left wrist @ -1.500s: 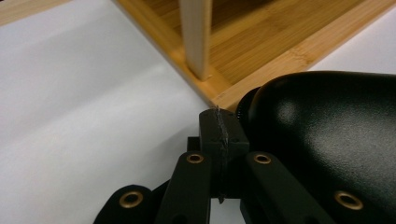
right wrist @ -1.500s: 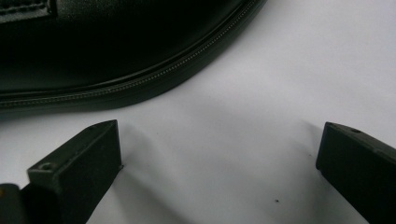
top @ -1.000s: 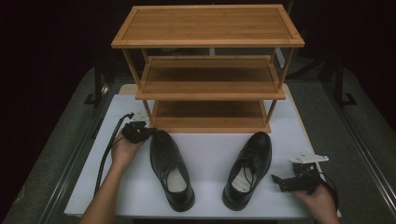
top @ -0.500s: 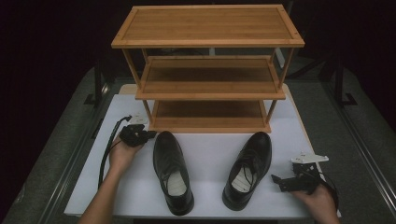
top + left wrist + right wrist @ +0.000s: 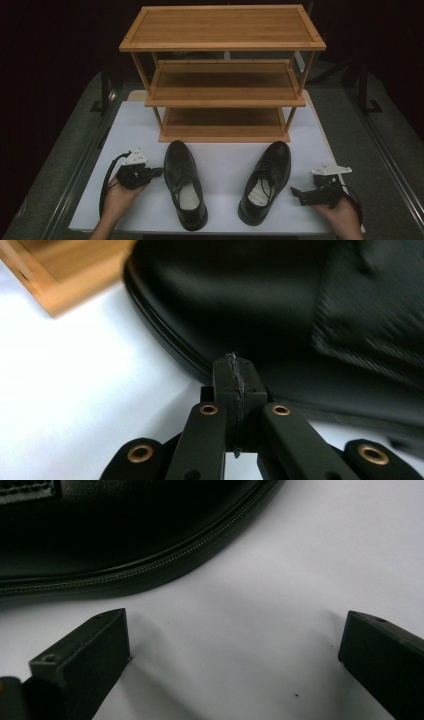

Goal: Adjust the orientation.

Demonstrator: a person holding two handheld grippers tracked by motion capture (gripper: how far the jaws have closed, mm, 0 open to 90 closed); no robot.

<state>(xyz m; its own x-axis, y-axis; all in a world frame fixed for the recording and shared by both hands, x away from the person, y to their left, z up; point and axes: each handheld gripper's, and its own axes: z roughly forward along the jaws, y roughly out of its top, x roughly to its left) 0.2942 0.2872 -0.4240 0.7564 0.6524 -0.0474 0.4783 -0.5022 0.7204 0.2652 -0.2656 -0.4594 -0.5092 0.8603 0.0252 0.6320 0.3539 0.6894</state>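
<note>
A white table top (image 5: 225, 165) sits in a dark room, with a three-tier bamboo shoe rack (image 5: 222, 75) at its far side. Two black leather lace-up shoes lie before the rack: left shoe (image 5: 185, 182), right shoe (image 5: 265, 180). The step looks like the approach. The left gripper (image 5: 156, 172), jaws clenched on nothing, nears its shoe (it has drawn back since the earlier frame) and must open first. The right gripper (image 5: 296, 195) waits released.
</note>
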